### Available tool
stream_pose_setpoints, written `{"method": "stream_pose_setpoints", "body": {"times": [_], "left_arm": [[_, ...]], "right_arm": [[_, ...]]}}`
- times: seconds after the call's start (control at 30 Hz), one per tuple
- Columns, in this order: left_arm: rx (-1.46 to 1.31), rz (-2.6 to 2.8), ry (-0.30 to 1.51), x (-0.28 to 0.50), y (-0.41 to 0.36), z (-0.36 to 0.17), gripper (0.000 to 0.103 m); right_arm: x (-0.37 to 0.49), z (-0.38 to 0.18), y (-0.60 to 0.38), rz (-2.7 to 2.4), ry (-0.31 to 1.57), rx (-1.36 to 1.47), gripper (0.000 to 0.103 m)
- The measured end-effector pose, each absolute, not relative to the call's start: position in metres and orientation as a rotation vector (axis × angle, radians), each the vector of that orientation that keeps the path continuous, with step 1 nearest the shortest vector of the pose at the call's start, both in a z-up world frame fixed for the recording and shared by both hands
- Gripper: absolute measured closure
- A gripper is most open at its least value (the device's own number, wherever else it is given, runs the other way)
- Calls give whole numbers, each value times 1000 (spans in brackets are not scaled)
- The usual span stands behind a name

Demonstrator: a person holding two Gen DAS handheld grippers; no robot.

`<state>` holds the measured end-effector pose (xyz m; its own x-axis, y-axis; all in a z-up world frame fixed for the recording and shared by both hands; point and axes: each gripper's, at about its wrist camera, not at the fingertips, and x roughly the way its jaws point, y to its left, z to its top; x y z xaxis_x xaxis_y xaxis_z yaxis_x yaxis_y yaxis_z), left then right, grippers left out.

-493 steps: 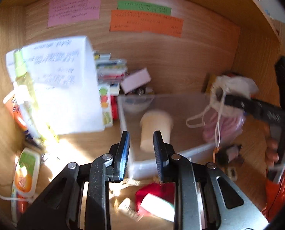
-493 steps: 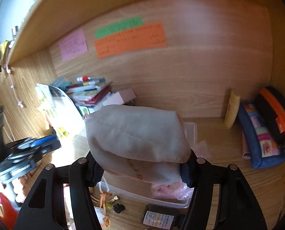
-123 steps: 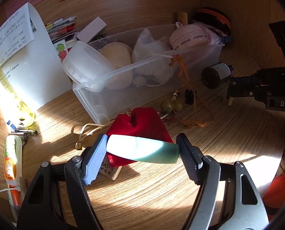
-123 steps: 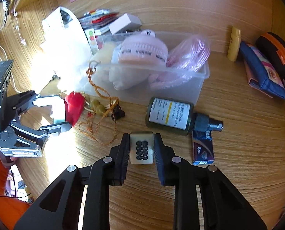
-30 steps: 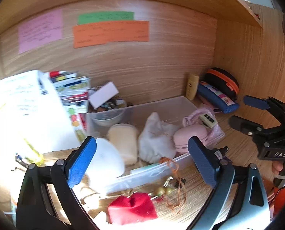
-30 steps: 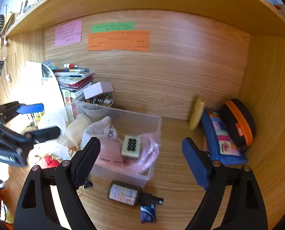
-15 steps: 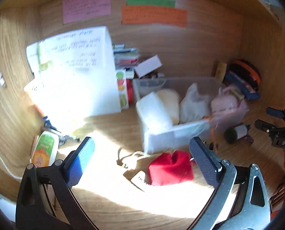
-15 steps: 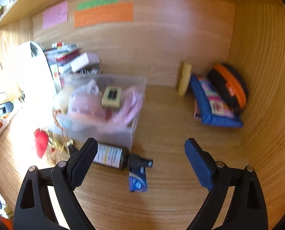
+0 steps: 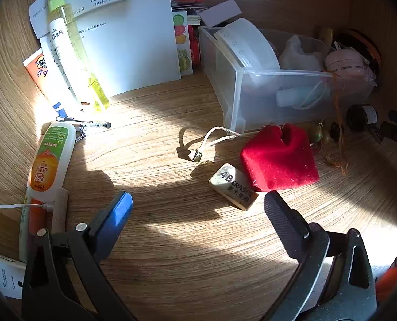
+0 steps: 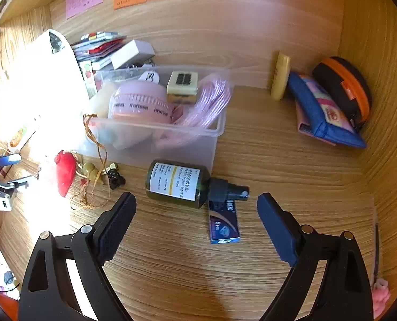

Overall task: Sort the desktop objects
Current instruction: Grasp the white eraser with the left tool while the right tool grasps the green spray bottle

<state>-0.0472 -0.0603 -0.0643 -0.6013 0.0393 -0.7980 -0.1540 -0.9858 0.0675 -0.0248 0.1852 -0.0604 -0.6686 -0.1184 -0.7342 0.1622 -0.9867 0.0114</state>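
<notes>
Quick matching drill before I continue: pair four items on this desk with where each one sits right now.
Things:
1. white 4B eraser
2. dark glass spray bottle
3. cream block with black dots
4. blue zip pouch

Places:
A. inside the clear plastic bin, on top
B. lying in front of the bin
C. beside the red velvet pouch
D. by the right side wall

Pairs: 1-C, 2-B, 3-A, 4-D

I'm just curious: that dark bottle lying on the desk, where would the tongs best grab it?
Probably across the labelled body of the bottle, coming from above. It lies on its side, and the body is wide and even, while the black pump end is narrow and rests over a small blue box.
</notes>
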Motion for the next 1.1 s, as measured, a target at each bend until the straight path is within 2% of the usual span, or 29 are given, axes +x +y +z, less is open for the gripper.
{"method": "stream_pose_setpoints", "body": {"times": [0.2, 0.3, 0.47, 0.57, 0.63, 0.73, 0.8, 0.87, 1.1], "left_arm": [[-1296, 2680, 242, -49, -48, -65, 4], [-1305, 2641, 283, -51, -41, -68, 18], [-1309, 2607, 232, -55, -42, -70, 25], [-1304, 2592, 202, -56, -44, -69, 34], [-1295, 2597, 196, -56, -45, -69, 46], [-1290, 2590, 177, -57, -46, -68, 54], [-1285, 2590, 182, -55, -46, -67, 58], [-1283, 2596, 189, -54, -45, -67, 58], [-1298, 2629, 170, -50, -50, -66, 59]], "right_arm": [[-37, -68, 180, -2686, 51, 1231, 12], [-44, -71, 175, -2673, 66, 1246, 12], [-53, -73, 168, -2670, 86, 1262, 12], [-58, -76, 165, -2649, 41, 1312, 12], [-60, -79, 165, -2629, 4, 1325, 12], [-60, -80, 165, -2612, -25, 1327, 15], [-59, -78, 169, -2614, -53, 1322, 20], [-56, -77, 172, -2606, -74, 1316, 25], [-43, -67, 179, -2633, -61, 1220, 25]]}}
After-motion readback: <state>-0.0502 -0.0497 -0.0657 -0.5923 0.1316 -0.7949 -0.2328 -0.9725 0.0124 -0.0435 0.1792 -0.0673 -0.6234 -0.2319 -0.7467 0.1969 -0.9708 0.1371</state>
